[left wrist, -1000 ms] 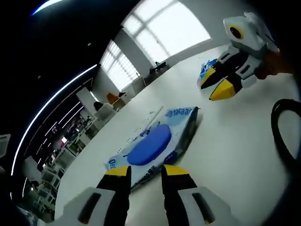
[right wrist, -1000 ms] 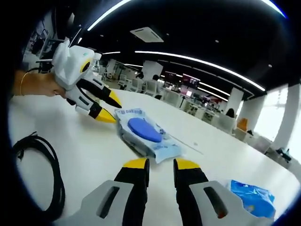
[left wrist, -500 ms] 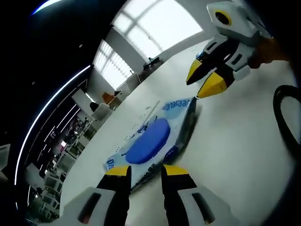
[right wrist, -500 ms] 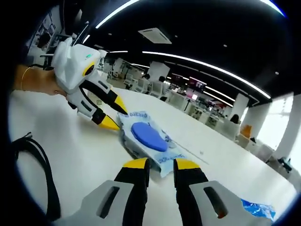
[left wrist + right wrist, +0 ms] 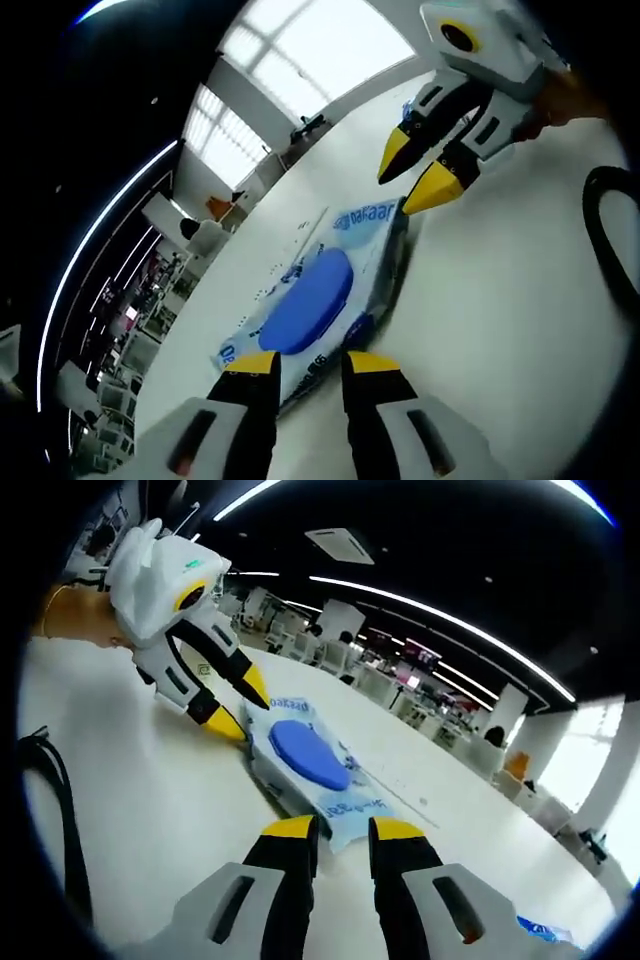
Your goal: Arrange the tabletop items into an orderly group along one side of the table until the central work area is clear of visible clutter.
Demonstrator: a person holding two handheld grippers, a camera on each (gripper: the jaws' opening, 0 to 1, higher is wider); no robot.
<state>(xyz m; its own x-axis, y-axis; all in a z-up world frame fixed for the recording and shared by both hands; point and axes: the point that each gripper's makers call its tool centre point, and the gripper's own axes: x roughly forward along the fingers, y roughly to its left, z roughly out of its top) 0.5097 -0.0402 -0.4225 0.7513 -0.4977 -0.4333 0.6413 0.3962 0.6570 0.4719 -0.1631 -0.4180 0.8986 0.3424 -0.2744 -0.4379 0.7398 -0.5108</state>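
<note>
A flat pack of wet wipes [image 5: 310, 300] with a round blue lid lies on the white table [image 5: 500, 330]. My left gripper [image 5: 310, 364] is open, its yellow tips right at the pack's near end. My right gripper [image 5: 412, 175] comes in from the upper right, open, with its tips just over the pack's far end. From the other side, the wipes pack [image 5: 305, 765] lies just ahead of my open right gripper [image 5: 342, 830]. The left gripper [image 5: 240, 705] stands at the pack's far end, one tip above it and one beside it at table level.
A black cable [image 5: 610, 240] loops on the table to the right of the pack; the cable [image 5: 50, 790] also runs along the left edge. A small blue packet [image 5: 545, 928] lies at the lower right. Desks and chairs stand beyond the table.
Both grippers have moved in toward the wipes pack from opposite ends, so it looks larger and nearer. The blue packet has slid toward the edge of both views.
</note>
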